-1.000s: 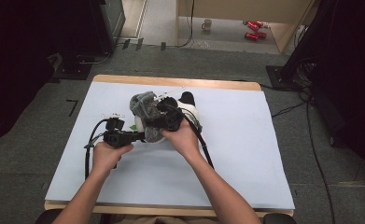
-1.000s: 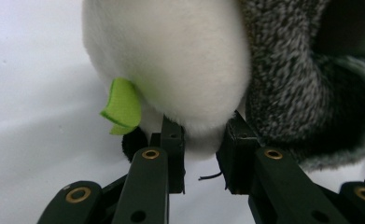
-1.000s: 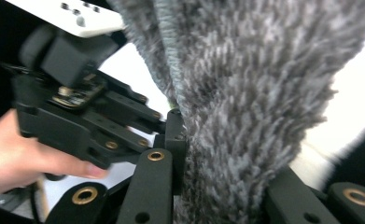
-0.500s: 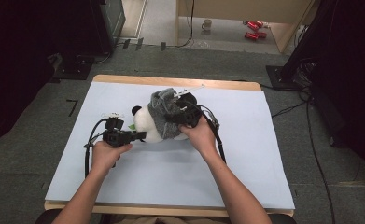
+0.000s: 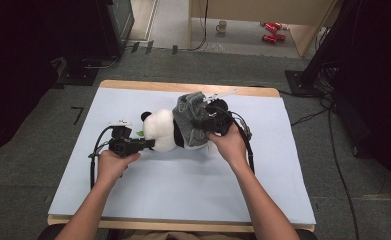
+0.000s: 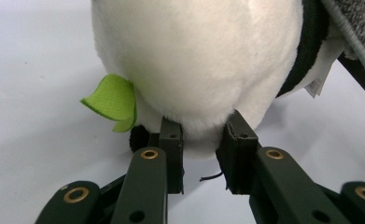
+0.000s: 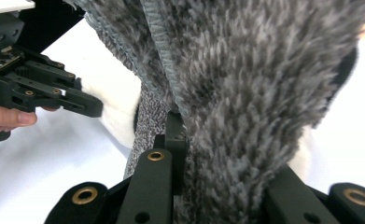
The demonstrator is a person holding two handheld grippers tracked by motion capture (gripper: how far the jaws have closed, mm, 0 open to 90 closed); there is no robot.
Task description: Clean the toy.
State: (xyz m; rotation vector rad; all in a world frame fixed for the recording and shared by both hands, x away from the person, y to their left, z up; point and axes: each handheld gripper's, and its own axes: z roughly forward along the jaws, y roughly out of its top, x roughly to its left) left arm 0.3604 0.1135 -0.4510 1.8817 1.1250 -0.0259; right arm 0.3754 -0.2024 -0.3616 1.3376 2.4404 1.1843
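High view: light from above, even, soft. Pale blue rectangular table mat (image 5: 183, 200) bright, no glare. Room edges v. dark, black at left + right. Pic a bit grainy, small stuff fuzzy. Thin soft shadow under fluffy black-and-white panda toy (image 5: 165, 132).

Left gripper view: sharp, bright. White fur (image 6: 194, 60) nearly washed out. Small green felt leaf (image 6: 112, 100) crisp. Dark shadow under toy by jaws.

Right gripper view: fuzzy grey knit cloth (image 7: 245, 93) v. close, soft blur. Right edge glows white, blown out. Top left corner dark.
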